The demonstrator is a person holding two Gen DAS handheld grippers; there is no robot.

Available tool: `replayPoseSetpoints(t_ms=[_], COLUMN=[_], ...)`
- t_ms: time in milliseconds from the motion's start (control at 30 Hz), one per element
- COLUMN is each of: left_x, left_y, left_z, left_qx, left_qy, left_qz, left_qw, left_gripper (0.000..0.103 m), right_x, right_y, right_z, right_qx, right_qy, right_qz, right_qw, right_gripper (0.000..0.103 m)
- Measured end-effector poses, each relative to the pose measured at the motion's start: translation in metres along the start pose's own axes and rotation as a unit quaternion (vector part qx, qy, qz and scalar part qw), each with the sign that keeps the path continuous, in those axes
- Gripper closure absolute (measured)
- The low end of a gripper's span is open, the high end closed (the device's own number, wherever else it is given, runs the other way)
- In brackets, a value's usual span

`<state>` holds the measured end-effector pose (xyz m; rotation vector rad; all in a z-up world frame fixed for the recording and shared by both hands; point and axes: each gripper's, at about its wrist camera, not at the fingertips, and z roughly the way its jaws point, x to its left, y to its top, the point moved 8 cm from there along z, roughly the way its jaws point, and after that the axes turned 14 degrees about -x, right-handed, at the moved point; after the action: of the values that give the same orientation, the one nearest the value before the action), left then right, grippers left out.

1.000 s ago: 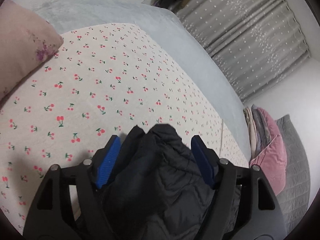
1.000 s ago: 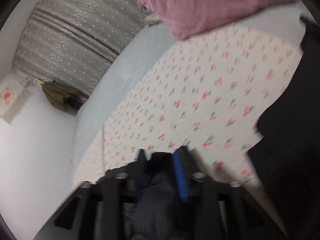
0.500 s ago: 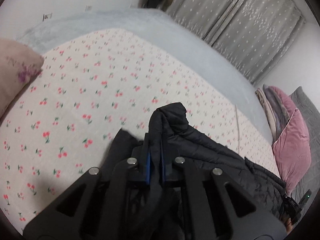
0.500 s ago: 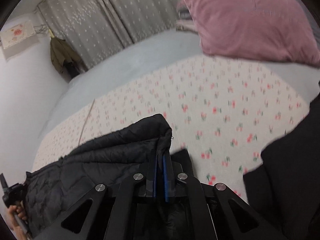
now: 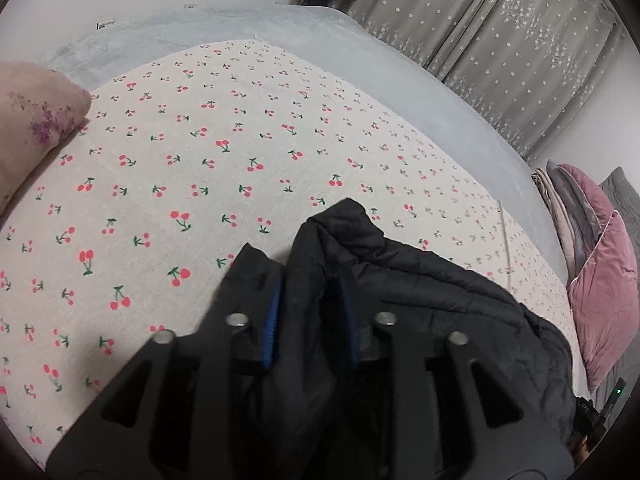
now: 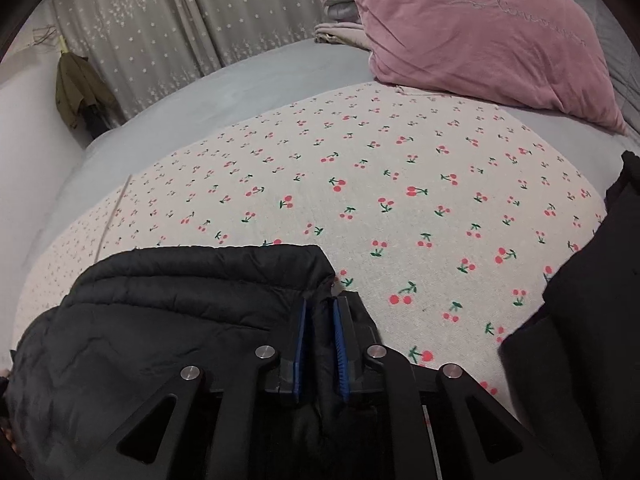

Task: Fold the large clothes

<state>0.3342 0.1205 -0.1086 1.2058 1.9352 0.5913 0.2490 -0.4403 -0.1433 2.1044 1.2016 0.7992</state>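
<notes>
The left wrist view alone shows a pale floral pillow (image 5: pixel 32 128) at the sheet's (image 5: pixel 208 152) left edge and a stack of pillows (image 5: pixel 592 248) past its right edge. The right wrist view alone shows a pink pillow (image 6: pixel 480 36) lying on the sheet's far right corner, a green coat (image 6: pixel 76 88) hanging by the curtain (image 6: pixel 168 20), and another dark cloth (image 6: pixel 580 340) at the sheet's right edge.

The jacket (image 5: pixel 432 280) lies on the cherry-print sheet at its near edge, stretched between the two grippers. The left gripper (image 5: pixel 310 312) tilts down toward the bed; its jaws have just been opening from a tight pinch and now stand narrowly apart with a fold of jacket bunched between them. The right gripper (image 6: pixel 320 340) also tilts down; its jaws have just eased slightly and stand narrow, the blue pads flanking the jacket's corner seam.
</notes>
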Motion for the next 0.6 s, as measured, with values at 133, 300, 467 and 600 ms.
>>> replayPoseSetpoints(t_ms=[133,300,467,600], left_x=[-0.016,-0.075,-0.137,-0.153], left_y=[0.024,0.001,-0.100,-0.142], left_z=[-0.044,-0.099,-0.115,-0.115], left_qx=[-0.044,-0.045,0.030,0.061], left_qy=[-0.011,-0.071,-0.096,-0.105], left_qz=[0.016,0.073,0.188,0.224], left_qw=[0.9989,0.9938,0.9771,0.9670], left_gripper=[0.042,0.034,0.034,0.034], right_x=[-0.006,0.008,0.050,0.075], right_y=[0.028,0.033,-0.016,-0.058], right_z=[-0.049,-0.126,-0.143,-0.153], right_qx=[-0.023,-0.070,-0.003,0.026], right_qy=[0.030,0.066,0.081,0.097], right_qz=[0.043,0.037,-0.060,-0.111], right_qw=[0.998,0.995,0.995,0.989], right_gripper=[0.087,0.011,0.011,0.011])
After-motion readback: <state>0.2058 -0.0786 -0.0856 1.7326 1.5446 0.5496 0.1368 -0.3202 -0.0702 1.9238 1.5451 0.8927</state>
